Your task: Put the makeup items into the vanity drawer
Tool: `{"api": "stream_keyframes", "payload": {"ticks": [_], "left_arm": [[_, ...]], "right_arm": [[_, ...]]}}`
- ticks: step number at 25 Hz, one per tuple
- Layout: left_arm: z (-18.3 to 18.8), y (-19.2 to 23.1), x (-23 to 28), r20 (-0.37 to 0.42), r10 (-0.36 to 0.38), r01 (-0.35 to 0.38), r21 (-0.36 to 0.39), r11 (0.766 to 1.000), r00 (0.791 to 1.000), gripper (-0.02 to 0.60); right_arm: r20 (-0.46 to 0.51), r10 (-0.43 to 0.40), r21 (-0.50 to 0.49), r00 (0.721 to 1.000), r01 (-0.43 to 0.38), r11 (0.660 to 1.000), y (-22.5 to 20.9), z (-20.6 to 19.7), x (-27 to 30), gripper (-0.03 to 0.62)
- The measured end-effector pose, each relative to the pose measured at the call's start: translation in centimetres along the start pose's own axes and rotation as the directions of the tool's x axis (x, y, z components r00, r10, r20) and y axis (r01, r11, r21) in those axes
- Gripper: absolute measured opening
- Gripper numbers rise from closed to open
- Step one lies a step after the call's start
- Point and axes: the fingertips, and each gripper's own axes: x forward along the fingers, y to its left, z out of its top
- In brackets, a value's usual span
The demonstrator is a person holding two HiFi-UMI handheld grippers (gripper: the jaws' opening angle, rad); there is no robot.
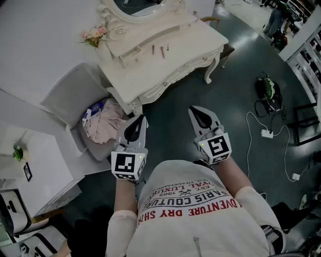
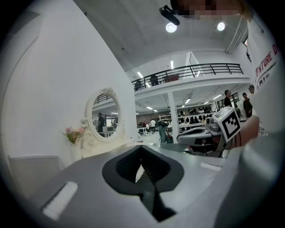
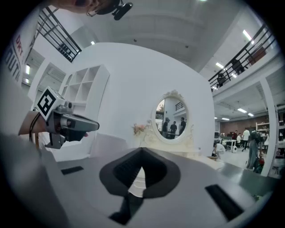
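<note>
The white vanity (image 1: 175,60) stands ahead of me, across a stretch of dark floor. Three thin makeup items (image 1: 161,51) lie on its top, next to a small drawer unit (image 1: 131,55) under the oval mirror (image 1: 135,7). My left gripper (image 1: 142,118) and my right gripper (image 1: 193,109) hang side by side in front of my chest, well short of the vanity. Both are shut, with nothing in them. The left gripper view has its own jaws (image 2: 141,149) closed and the mirror (image 2: 106,113) beyond. The right gripper view shows the same of its jaws (image 3: 142,150), with the left gripper (image 3: 67,124) beside.
A grey chair (image 1: 75,95) piled with pinkish clothes (image 1: 104,123) stands left of the vanity, close to my left gripper. A flower bunch (image 1: 94,35) sits on the vanity's left corner. White cables and a power strip (image 1: 266,133) lie on the floor at right. A white cabinet (image 1: 35,165) is at left.
</note>
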Motion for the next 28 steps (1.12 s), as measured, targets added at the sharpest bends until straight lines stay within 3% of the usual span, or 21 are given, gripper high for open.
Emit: {"api": "stream_keyframes", "payload": {"ticks": [16, 21, 23, 25, 28], "left_arm": [[-0.4, 0.5, -0.1, -0.006, 0.003, -0.003, -0.014, 1.0, 1.0, 0.011], [-1.1, 0.4, -0.3, -0.01, 0.001, -0.001, -0.032, 0.999, 1.0, 0.011], [-1.6, 0.6, -0.4, -0.014, 0.005, -0.006, -0.043, 0.999, 1.0, 0.011], [-2.1, 0.9, -0.6, -0.021, 0.014, -0.015, -0.057, 0.998, 1.0, 0.011], [-2.9, 1.6, -0.4, -0.037, 0.03, -0.033, -0.072, 0.997, 0.999, 0.011]], "right_arm": [[-0.003, 0.004, 0.027, 1.0, -0.004, 1.0, 0.3, -0.3, 0.3, 0.008], [-0.046, -0.012, 0.005, 0.999, 0.012, 1.0, 0.3, -1.6, 0.5, 0.009], [-0.064, -0.021, 0.02, 0.998, 0.023, 1.0, 0.0, -2.1, 0.8, 0.034], [-0.089, -0.016, 0.032, 0.996, 0.019, 0.999, -0.3, -2.8, 1.3, 0.147], [-0.127, 0.015, 0.039, 0.992, -0.01, 0.999, -0.6, -3.7, 2.2, 0.163]]}}
